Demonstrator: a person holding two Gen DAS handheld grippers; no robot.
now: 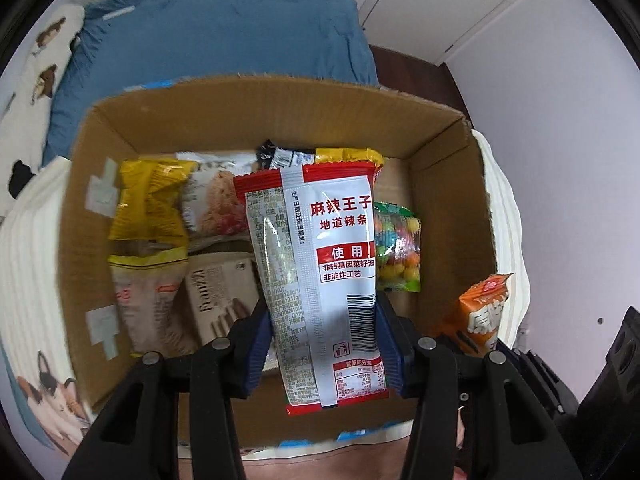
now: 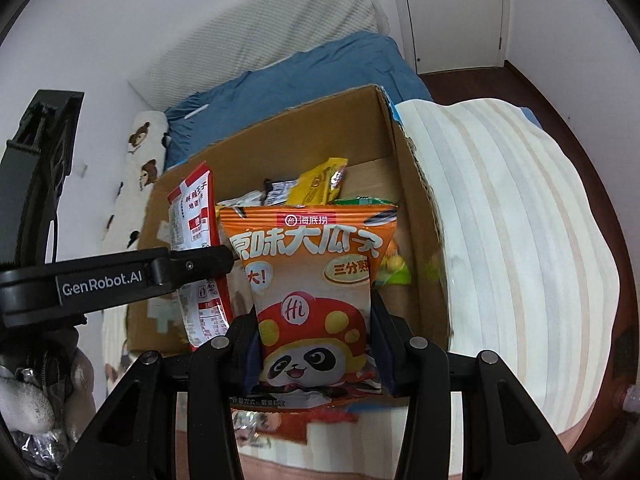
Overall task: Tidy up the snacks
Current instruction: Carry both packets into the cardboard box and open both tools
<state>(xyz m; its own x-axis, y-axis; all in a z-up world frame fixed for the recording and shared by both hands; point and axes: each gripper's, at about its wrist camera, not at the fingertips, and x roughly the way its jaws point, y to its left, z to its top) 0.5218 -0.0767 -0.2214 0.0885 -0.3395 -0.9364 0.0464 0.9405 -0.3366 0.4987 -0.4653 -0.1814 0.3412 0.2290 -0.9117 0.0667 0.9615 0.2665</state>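
My left gripper is shut on a red and white snack packet, held upright over the open cardboard box. My right gripper is shut on an orange snack bag with a panda, held over the box's near right side. In the left wrist view that orange bag shows at the right, past the box wall. In the right wrist view the red packet and the left gripper's arm show at the left. Several snacks lie in the box: yellow bags, a beige pack, a bag of coloured candy.
The box stands on a bed with a blue blanket, a striped white cover to its right and a bear-print pillow to its left. White walls and a door lie beyond.
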